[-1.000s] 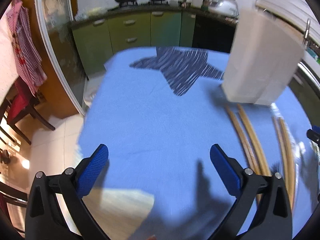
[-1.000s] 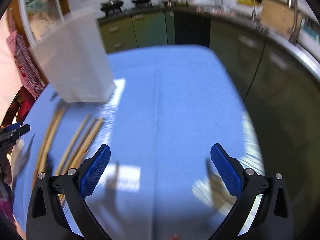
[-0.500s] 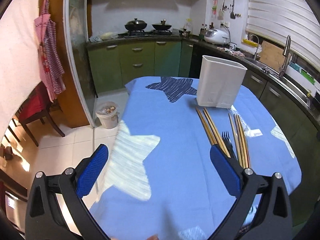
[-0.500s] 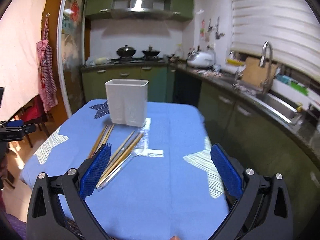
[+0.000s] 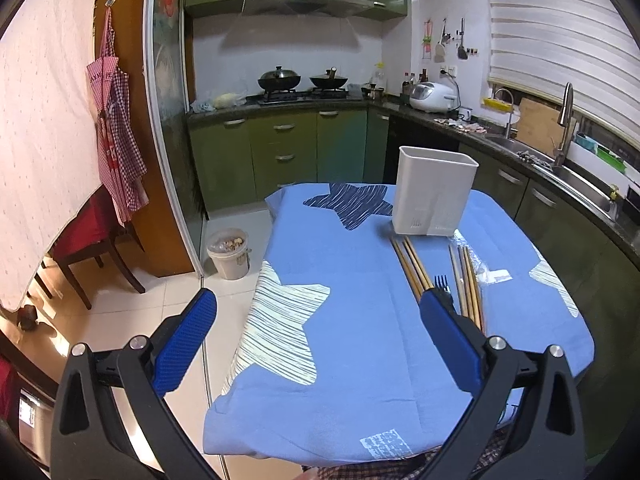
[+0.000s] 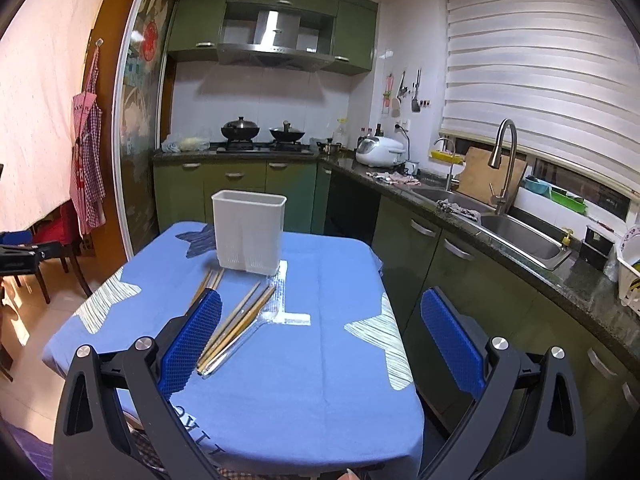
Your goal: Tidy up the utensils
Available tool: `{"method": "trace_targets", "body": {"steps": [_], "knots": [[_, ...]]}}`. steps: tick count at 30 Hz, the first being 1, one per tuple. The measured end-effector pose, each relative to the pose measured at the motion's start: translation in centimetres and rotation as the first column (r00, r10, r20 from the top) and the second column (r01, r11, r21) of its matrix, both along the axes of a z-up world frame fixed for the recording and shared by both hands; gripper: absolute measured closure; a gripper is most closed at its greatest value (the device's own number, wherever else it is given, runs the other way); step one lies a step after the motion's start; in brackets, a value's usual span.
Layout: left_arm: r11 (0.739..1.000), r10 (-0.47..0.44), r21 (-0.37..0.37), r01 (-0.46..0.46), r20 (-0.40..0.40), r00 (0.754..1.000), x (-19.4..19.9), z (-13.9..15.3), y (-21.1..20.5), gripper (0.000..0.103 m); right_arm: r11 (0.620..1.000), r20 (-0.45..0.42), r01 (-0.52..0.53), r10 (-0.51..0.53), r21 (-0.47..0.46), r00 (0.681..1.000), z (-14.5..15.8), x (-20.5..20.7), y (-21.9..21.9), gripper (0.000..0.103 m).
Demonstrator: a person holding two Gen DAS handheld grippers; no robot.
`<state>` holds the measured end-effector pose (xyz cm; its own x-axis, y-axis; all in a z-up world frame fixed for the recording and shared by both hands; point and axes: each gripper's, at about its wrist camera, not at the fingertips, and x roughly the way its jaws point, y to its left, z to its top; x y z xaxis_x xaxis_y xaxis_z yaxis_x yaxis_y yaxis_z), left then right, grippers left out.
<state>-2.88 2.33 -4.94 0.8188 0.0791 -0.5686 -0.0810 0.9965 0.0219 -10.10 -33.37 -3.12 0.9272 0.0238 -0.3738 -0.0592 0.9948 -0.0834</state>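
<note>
Both sets of tongs hang spread wide and empty over the near end of the counter (image 5: 352,320), which wears a blue cloth printed with stars. The left tongs (image 5: 318,336) sit toward the edge by the doorway, the right tongs (image 6: 326,340) over the side nearest the sink (image 6: 520,236). At the far end stands a white utensil holder (image 6: 248,236), upright, with nothing poking out of its top. Just in front of it lie the chopsticks (image 5: 412,264) in two loose bundles, running lengthwise toward me; a dark fork (image 5: 441,282) rests between the bundles, its tines showing just past the left tongs' right pad, which hides its handle. A clear plastic sleeve (image 6: 240,340) lies alongside the right-hand bundle, touching it. Nothing stands between the sticks and the holder. Off the counter, a small bin (image 5: 230,254) sits on the tiled floor by the door frame, a red chair (image 5: 88,240) beyond it, and a checked apron (image 5: 118,136) hangs on the wall.
</note>
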Motion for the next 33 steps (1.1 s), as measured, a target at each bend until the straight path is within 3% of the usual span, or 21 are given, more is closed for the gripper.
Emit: {"method": "trace_targets", "body": {"steps": [33], "knots": [[1.0,0.015,0.015,-0.015,-0.012,1.0,-0.39,0.22,0.13,0.006,0.998,-0.01,-0.048,0.048,0.032,0.999,0.04,-0.06,0.84,0.004]]}}
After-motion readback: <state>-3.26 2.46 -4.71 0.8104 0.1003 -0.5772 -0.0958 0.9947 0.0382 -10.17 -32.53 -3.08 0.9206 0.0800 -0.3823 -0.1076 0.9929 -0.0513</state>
